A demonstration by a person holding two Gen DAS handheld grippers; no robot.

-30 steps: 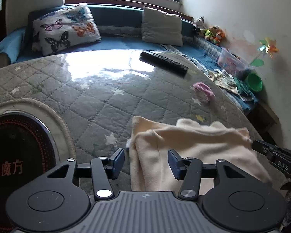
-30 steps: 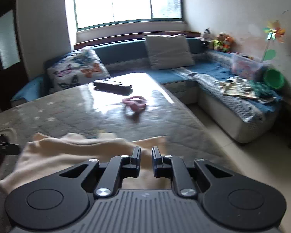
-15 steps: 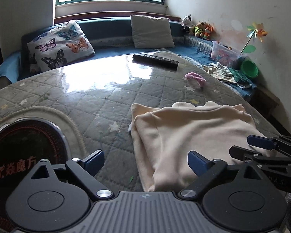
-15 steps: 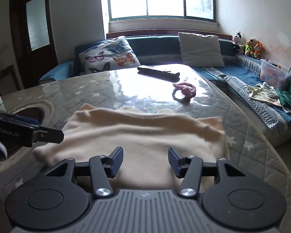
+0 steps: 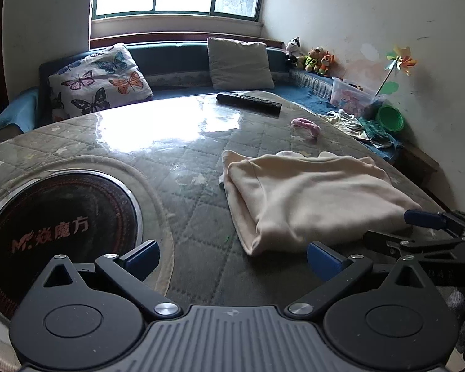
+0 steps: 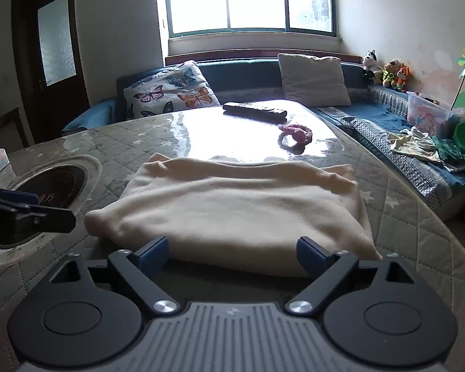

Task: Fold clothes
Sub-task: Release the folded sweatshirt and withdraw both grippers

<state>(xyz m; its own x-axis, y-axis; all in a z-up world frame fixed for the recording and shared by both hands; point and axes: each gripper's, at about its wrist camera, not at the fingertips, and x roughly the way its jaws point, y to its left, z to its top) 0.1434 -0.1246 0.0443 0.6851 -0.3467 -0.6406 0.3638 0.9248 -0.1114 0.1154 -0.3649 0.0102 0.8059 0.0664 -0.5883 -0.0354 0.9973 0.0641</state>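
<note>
- The cream garment (image 6: 232, 204) lies folded into a thick slab on the quilted table (image 5: 201, 217). Its long axis runs from 9 to 3 o'clock across my right wrist view, and the doubled near edge faces me.
- From my right gripper (image 6: 232, 252) the garment sits dead ahead at 12 o'clock, its near edge just past my fingertips. From my left gripper (image 5: 232, 255) it lies toward 1 o'clock, with only its near-left corner close to my right-hand finger.
- By my reading the right hand is the nearer and better centred on the cloth. The left is off past its left end, over bare table.
- My right gripper's jaws are opening and already wide. The near edge shows between the blue pads (image 6: 153, 252), but they do not press on it, so the cloth is let go.
- My left gripper's jaws are opening too, about as wide as they get. Nothing is between them but table, and they touch nothing.
- I judge this fold laid down. Any further fold would mean taking one short end, at 9 or 3 o'clock, and carrying it along the long axis.
- Farther out on the table, a pink ring (image 6: 296, 135) lies beyond the garment at 12 to 1 o'clock.
- Past it lies a black remote (image 6: 254, 111), and the round dark burner (image 5: 59, 226) sits at 9 o'clock in my left view.
</note>
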